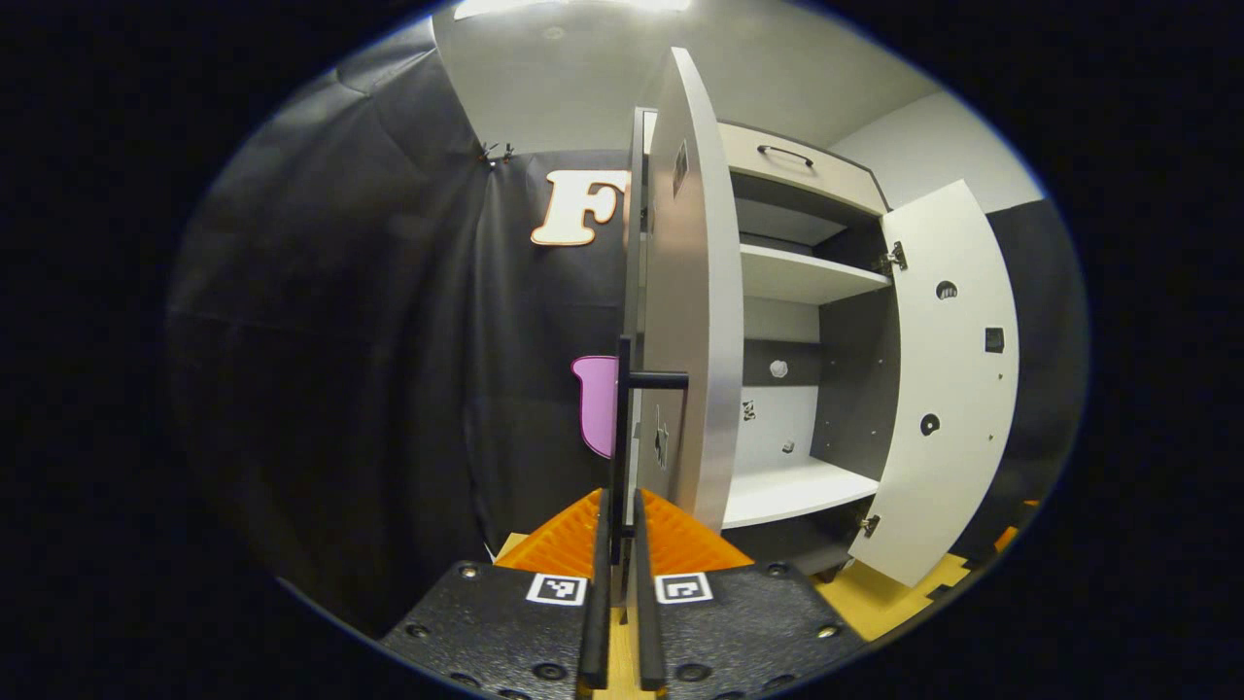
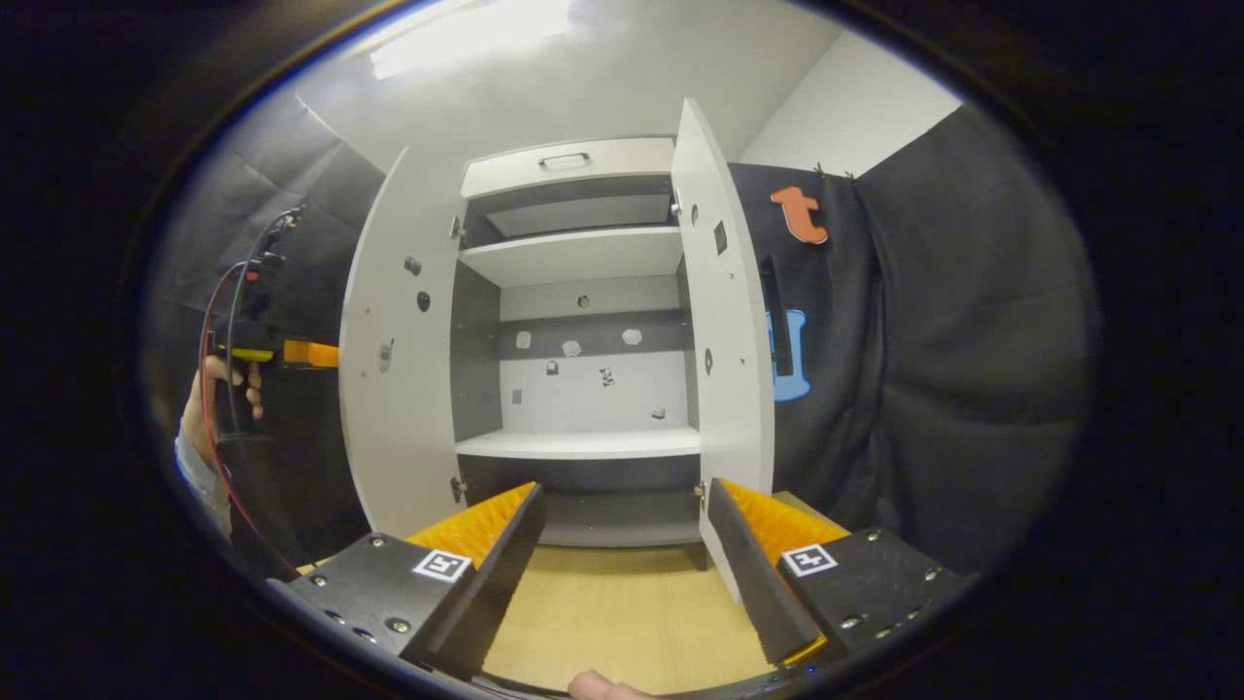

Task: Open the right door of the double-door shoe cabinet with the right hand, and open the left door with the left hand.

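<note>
Shoe cabinet stands on the wooden floor with both doors swung wide. Left door is open; its black handle sits clamped between the fingers of the left hand-held gripper. Right door is open and free. Right hand-held gripper hangs before the cabinet, fingers spread apart, holding nothing. Shelves are bare.

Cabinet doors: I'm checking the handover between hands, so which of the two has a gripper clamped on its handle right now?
The left door: the left gripper is closed on its black handle. The right door stands free of the open right gripper.
</note>
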